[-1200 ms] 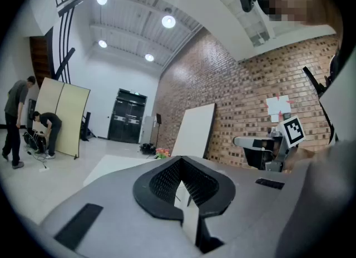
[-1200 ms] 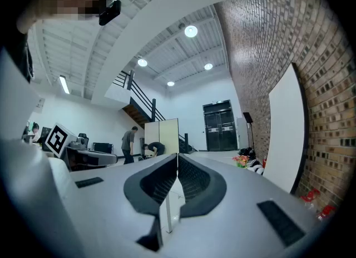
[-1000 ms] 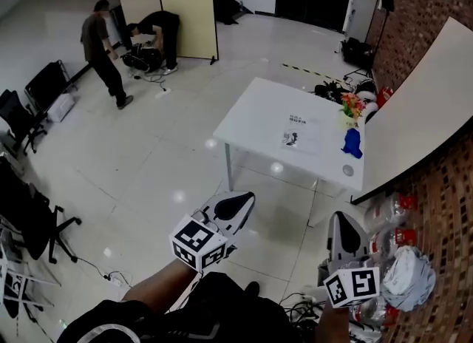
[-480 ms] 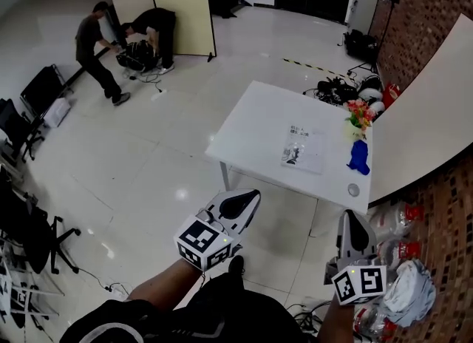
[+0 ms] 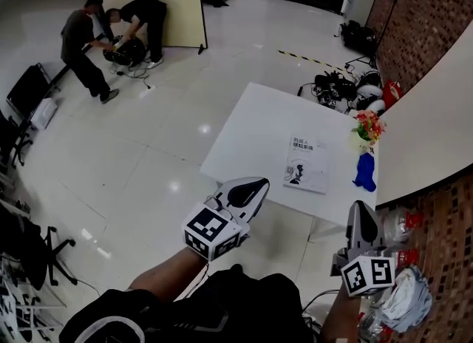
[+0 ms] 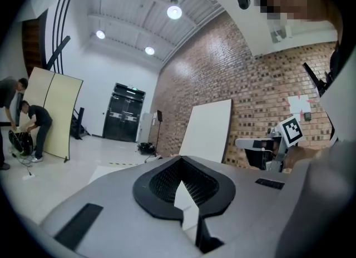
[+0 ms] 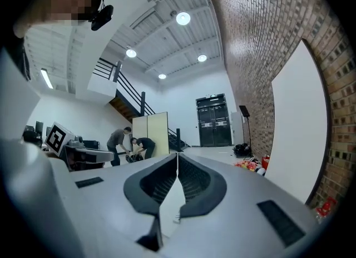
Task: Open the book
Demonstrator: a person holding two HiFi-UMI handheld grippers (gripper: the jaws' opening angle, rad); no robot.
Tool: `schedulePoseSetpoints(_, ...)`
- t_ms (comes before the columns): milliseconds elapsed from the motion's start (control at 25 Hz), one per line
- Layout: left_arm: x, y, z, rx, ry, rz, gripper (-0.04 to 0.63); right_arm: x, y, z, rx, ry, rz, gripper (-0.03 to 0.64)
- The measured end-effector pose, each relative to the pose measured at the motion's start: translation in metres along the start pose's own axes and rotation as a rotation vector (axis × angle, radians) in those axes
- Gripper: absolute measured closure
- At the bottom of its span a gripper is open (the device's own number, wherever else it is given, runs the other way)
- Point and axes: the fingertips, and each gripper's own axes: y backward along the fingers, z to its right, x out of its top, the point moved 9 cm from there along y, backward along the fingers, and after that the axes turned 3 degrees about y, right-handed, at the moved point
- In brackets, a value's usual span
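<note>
Head view is showing the closed book (image 5: pixel 307 164) drawing nearer as I am approaching; my left gripper (image 5: pixel 247 190) and right gripper (image 5: pixel 361 219) are riding pinched together, empty

Print on the book (image 5: pixel 307 164), centre right, is too small to read; the blue object (image 5: pixel 365 172) beside it stays indistinct; black chairs (image 5: pixel 7 139) run off the left edge.

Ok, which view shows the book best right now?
The head view: the book lies closed and flat on the white table, whole cover visible. Neither gripper view shows it.
</note>
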Motion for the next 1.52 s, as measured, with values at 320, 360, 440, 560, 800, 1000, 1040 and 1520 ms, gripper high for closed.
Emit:
schedulePoseSetpoints(320, -0.001, -0.082, -0.047, 0.020, 0.008, -0.035, 0.600, -0.018, -0.082, 0.061, -0.001, -0.029, -0.026, 0.615)
schedulePoseSetpoints(360, 0.001, -0.094, -0.052, 0.024, 0.007, -0.039, 0.600, -0.020, -0.093, 0.071, 0.009, -0.031, -0.030, 0.615)
schedulePoseSetpoints(440, 0.007, -0.121, -0.061, 0.033, 0.013, -0.039, 0.600, -0.021, -0.116, 0.090, 0.027, -0.034, -0.033, 0.615)
schedulePoseSetpoints(560, 0.016, -0.156, -0.068, 0.047, -0.001, -0.048, 0.600, -0.021, -0.144, 0.118, 0.058, -0.040, -0.037, 0.615)
schedulePoseSetpoints(800, 0.010, -0.212, -0.087, 0.099, 0.002, -0.091, 0.600, -0.037, -0.193, 0.162, 0.096, -0.048, -0.092, 0.614)
schedulePoseSetpoints(1000, -0.014, -0.238, -0.109, 0.163, 0.033, -0.164, 0.600, -0.074, -0.226, 0.178, 0.099, -0.094, -0.212, 0.614)
schedulePoseSetpoints(1040, -0.021, -0.244, -0.114, 0.169, 0.045, -0.182, 0.600, -0.083, -0.233, 0.182, 0.096, -0.102, -0.238, 0.614)
schedulePoseSetpoints(1520, -0.169, -0.289, -0.165, 0.178, 0.246, -0.533, 0.600, -0.253, -0.279, 0.181, 0.061, -0.350, -0.710, 0.549)
